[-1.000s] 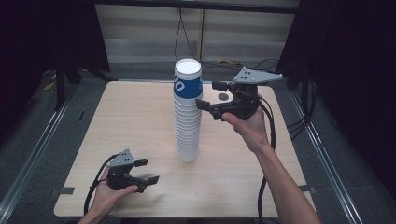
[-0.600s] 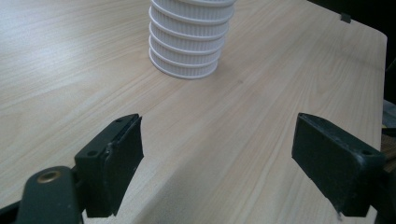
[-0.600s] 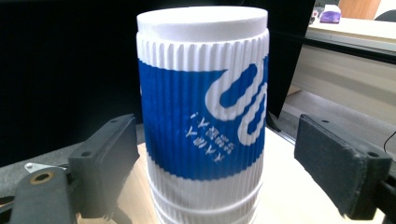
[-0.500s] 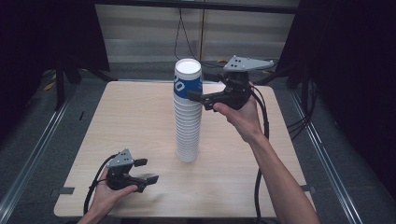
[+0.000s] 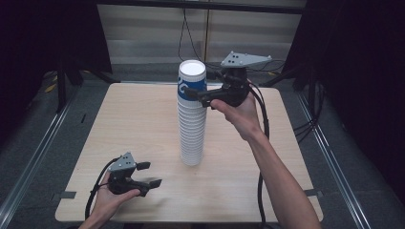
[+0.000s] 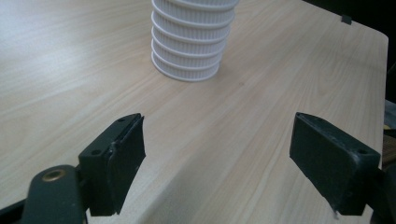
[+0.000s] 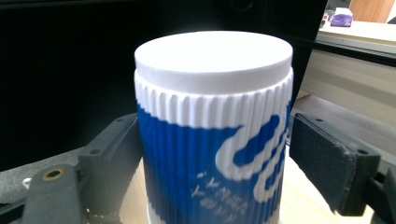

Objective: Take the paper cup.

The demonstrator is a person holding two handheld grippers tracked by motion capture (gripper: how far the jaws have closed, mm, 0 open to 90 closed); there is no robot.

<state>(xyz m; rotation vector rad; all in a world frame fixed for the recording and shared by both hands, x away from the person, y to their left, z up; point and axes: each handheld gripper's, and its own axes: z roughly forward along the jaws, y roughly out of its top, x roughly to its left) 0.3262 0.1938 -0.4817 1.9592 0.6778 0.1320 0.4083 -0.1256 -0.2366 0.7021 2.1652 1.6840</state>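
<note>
A tall stack of ribbed white cups (image 5: 191,136), upside down, stands at the middle of the wooden table (image 5: 129,119). Its top cup (image 5: 192,81) is blue and white. My right gripper (image 5: 191,89) reaches in from the right at that cup's height. In the right gripper view the top cup (image 7: 210,140) sits between the jaws of my right gripper (image 7: 215,154); they have just been closing and both pads lie against its sides. My left gripper (image 5: 149,174) rests low near the front left, open and holding nothing. The left gripper view looks past its jaws (image 6: 217,168) to the stack's base (image 6: 189,46).
Cables (image 5: 260,124) trail from the right gripper along the forearm and off the table's right side. Metal rails (image 5: 33,162) run along the floor on both sides. Dark curtains surround the table.
The right gripper has moved left and slightly up from beside the stack, and its jaws now sit around the top cup. The left gripper has stayed where it was.
</note>
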